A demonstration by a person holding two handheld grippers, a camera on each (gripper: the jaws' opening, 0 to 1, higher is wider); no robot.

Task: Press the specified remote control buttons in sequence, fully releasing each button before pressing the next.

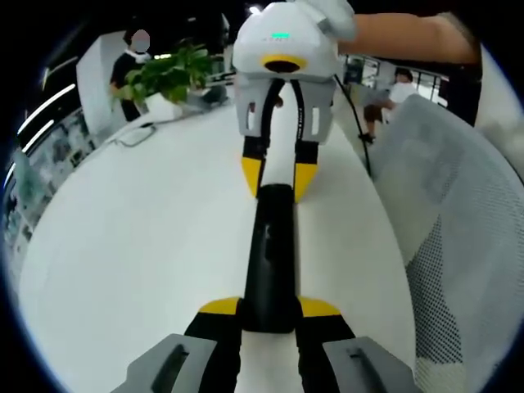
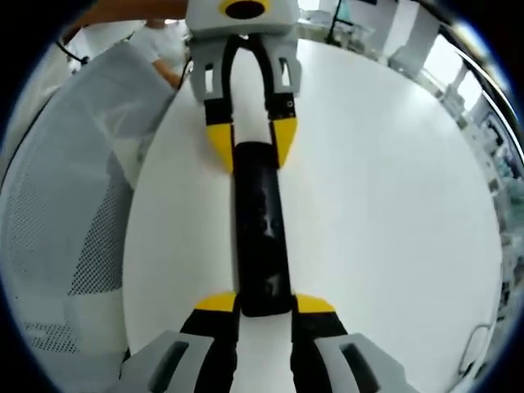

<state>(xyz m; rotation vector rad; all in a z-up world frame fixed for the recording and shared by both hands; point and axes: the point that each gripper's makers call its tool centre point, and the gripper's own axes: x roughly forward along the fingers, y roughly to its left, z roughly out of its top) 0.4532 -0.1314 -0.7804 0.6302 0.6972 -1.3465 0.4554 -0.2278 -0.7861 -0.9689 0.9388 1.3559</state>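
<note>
Clenching opposite remote (image 1: 271, 262) ends, both tongs (image 1: 270, 309) (image 2: 265, 304) lie beside mesh chair (image 1: 458, 246).

- Long black plastic remote control (image 1: 270, 262) — glossy, smooth.
- Round white bench (image 1: 147, 246) — smooth, faint sheen.
- White mesh chair back (image 1: 458, 270) — perforated, matt.
- Yellow-tipped claw (image 1: 270, 307) — hard matt plastic.

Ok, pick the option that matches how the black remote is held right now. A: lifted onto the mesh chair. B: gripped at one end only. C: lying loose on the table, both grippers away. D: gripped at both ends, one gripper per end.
D: the remote has the left gripper at its near end and the right gripper at its far end, yellow-tipped jaws on either side.
</note>
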